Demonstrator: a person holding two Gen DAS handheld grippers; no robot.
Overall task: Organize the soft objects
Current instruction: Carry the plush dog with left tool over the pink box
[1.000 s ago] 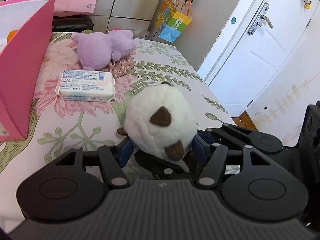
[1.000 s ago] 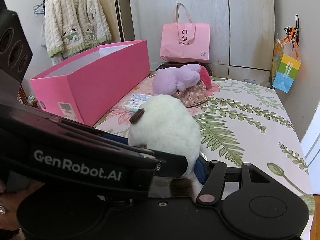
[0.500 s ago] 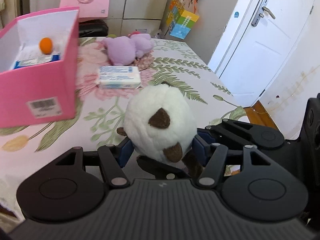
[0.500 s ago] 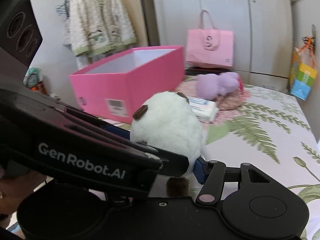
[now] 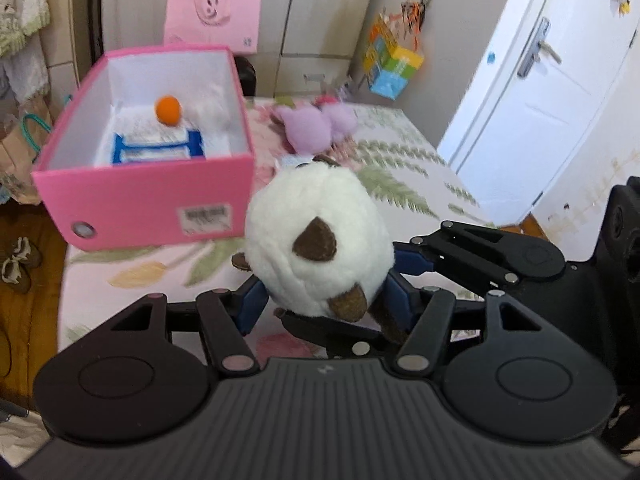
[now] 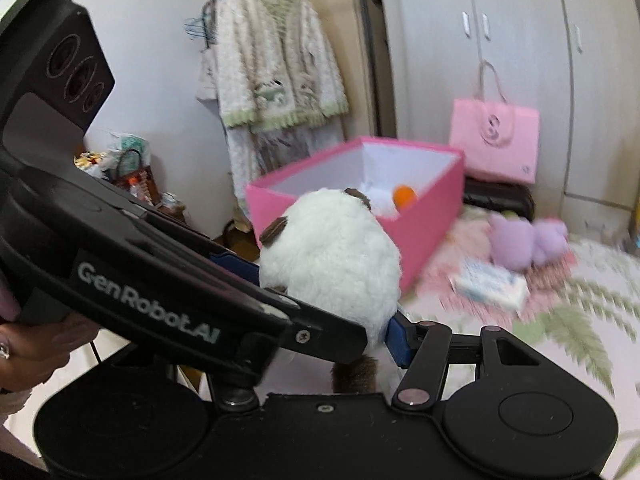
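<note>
A round white plush with brown ears is held in the air above the bed by both grippers at once. My left gripper is shut on its sides with blue pads. My right gripper is shut on it too; the plush fills the gap and the left gripper's body crosses in front. The open pink box stands ahead left on the bed, holding an orange ball and a white and blue pack. A purple plush lies beyond on the floral sheet.
A white tissue pack lies by the purple plush. A pink bag leans on the wardrobe. A colourful bag hangs near the white door. A cardigan hangs left. The bed edge and wooden floor are at left.
Both grippers have lifted the white plush higher and swung left toward the pink box; the box interior now shows from above. The grip on the plush is unchanged.
</note>
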